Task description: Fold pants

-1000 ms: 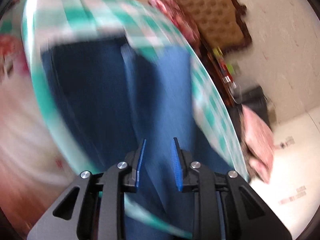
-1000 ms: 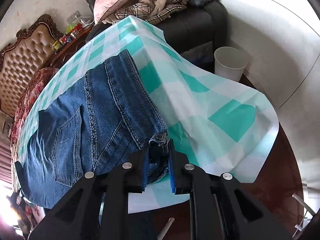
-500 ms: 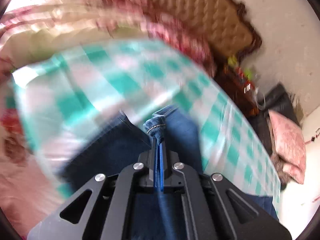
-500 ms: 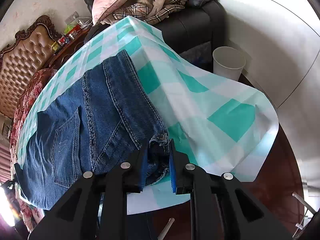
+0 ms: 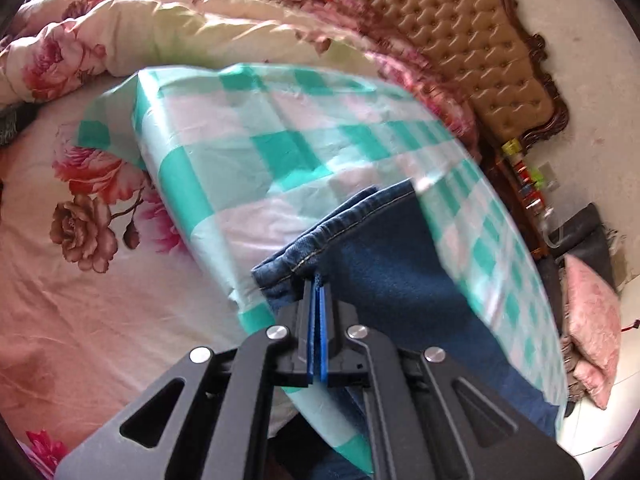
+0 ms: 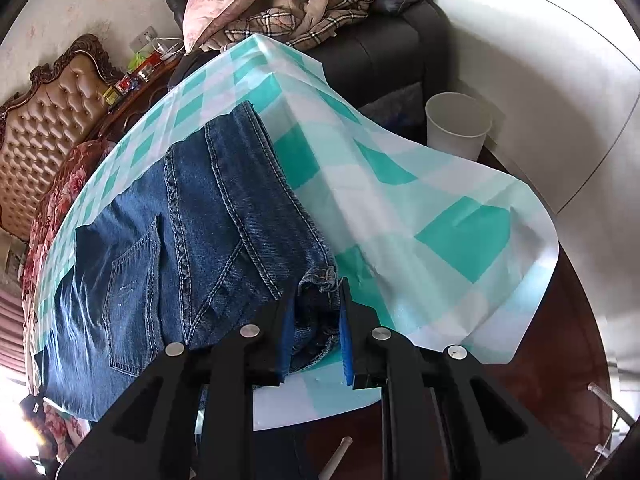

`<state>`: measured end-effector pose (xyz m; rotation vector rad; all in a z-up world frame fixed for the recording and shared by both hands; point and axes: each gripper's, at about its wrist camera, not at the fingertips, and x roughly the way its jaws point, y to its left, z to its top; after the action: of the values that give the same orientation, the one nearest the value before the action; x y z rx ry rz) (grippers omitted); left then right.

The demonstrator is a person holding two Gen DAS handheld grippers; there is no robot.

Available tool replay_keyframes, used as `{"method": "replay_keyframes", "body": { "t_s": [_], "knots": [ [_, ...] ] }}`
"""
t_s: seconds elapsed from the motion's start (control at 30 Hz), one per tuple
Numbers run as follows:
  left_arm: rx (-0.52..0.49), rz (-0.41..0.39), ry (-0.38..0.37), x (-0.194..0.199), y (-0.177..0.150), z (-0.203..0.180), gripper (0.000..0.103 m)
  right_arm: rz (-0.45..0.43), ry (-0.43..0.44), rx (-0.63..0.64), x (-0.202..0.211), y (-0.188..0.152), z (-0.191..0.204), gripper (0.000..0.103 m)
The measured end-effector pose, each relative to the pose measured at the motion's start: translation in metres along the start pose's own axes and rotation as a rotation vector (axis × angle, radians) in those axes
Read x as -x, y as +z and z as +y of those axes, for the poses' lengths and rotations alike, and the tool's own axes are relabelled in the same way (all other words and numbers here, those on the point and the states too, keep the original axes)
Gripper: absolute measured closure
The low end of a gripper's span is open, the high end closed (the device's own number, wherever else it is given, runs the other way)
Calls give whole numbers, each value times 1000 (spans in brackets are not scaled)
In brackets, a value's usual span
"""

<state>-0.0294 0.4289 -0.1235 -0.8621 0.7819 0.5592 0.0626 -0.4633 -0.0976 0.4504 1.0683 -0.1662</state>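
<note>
Blue jeans (image 6: 192, 240) lie on a table covered with a teal-and-white checked cloth (image 6: 420, 208). My right gripper (image 6: 316, 300) is shut on the waistband corner (image 6: 320, 280) at the near edge of the jeans; the denim bunches between its blue pads. In the left wrist view, my left gripper (image 5: 318, 284) is shut on the leg hems (image 5: 328, 232), which sit stacked on the cloth (image 5: 260, 152). The leg fabric (image 5: 392, 272) runs away to the right.
A bed with a floral quilt (image 5: 80, 220) lies beside the table on the left. A tufted headboard (image 5: 460, 40) stands behind. A dark sofa with pillows and a plaid blanket (image 6: 320, 8) and a white bin (image 6: 456, 124) stand past the table's far end.
My left gripper was open over the jeans a second ago, then closed on the leg hems and swung toward the bed-side end of the table. My right gripper kept its hold with little movement.
</note>
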Motion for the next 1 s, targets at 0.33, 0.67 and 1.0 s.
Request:
{"method": "replay_keyframes", "body": {
  "t_s": [0.33, 0.67, 1.0],
  "knots": [
    [-321, -160, 172, -8, 17, -78, 45, 2, -23, 5, 0, -1, 2, 86],
    [-594, -57, 302, -47, 78, -99, 54, 3, -34, -7, -1, -2, 0, 83],
    [-275, 46, 87, 7, 55, -25, 64, 4, -64, 3, -1, 0, 6, 81]
  ]
}}
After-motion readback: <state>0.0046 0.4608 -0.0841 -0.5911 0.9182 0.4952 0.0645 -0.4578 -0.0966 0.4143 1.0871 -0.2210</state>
